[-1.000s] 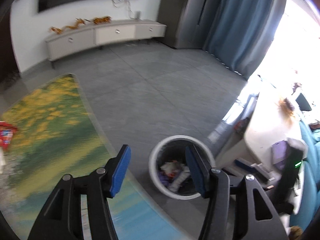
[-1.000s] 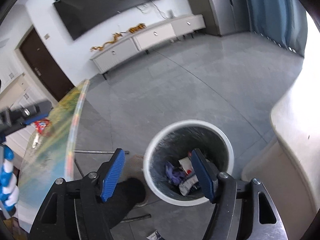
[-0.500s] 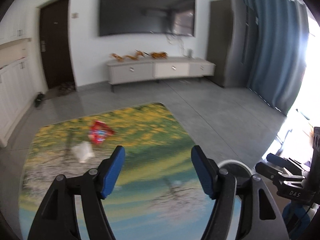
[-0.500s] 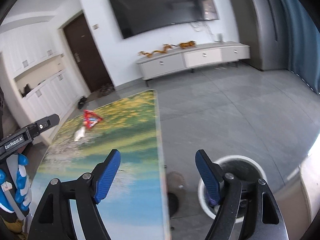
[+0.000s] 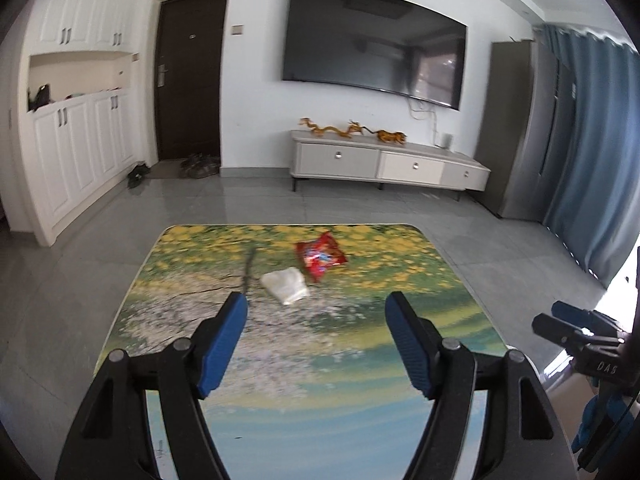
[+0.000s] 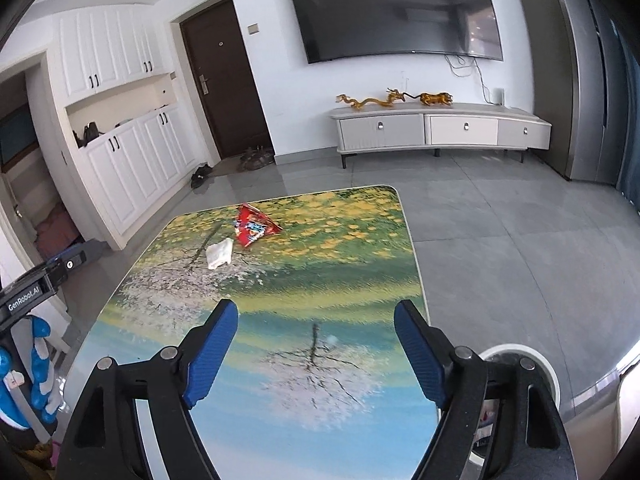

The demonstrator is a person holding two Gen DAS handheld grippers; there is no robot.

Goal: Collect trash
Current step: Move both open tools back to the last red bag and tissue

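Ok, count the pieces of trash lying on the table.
2: a red snack wrapper toward the table's far edge, and a white crumpled tissue just nearer, beside it.

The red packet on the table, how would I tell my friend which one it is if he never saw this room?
Find the table with the flower picture, facing the big TV. At its far end lie two scraps of trash close together. The red packet is the shiny, crinkly one farther away, next to a plain white tissue.
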